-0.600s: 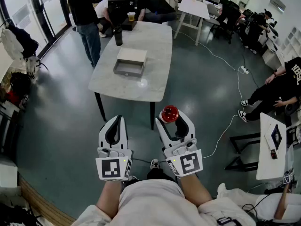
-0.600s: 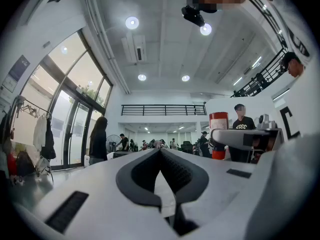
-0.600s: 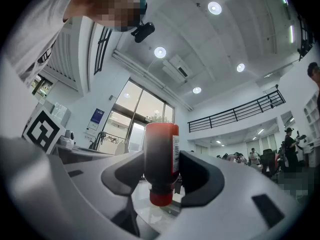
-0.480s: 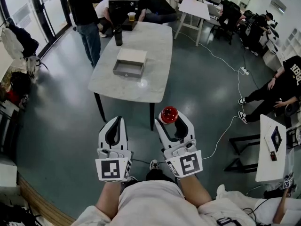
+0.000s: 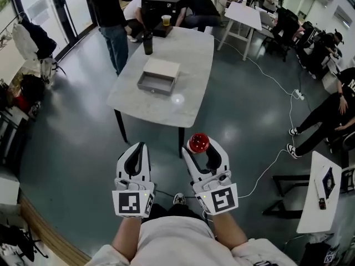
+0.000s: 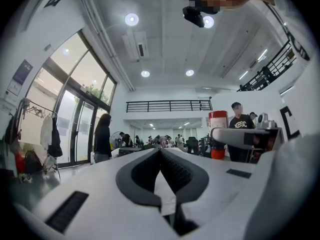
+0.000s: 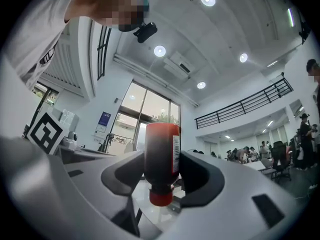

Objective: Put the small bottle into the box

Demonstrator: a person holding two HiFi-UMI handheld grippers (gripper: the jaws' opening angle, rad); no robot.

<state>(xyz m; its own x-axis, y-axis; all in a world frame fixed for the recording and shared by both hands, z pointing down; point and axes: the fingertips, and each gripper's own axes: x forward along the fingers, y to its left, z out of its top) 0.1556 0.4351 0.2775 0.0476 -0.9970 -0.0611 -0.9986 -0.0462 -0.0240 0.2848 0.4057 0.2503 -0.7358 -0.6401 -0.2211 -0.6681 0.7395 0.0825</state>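
Observation:
My right gripper [image 5: 201,146] is shut on the small red bottle [image 5: 198,142], held in the air over the floor short of the table. In the right gripper view the bottle [image 7: 162,154] stands between the pads of the right gripper [image 7: 161,173] with its red cap pointing down. My left gripper [image 5: 139,147] hangs beside it, jaws together with nothing in them; the left gripper view shows its tips [image 6: 161,152] meeting. The grey open box [image 5: 158,76] lies on the marble table [image 5: 194,60] ahead, well beyond both grippers.
On the table's far end stand a dark bottle [image 5: 147,43], a cup of drink [image 5: 166,20] and a black case [image 5: 161,4]. A person [image 5: 111,15] stands at its far left corner. A white cable [image 5: 266,76] crosses the floor; a small white table [image 5: 316,198] is at the right.
The view has shifted a little toward the table, which now sits slightly lower and to the right. Both grippers keep their pose, the right one still holding the bottle.

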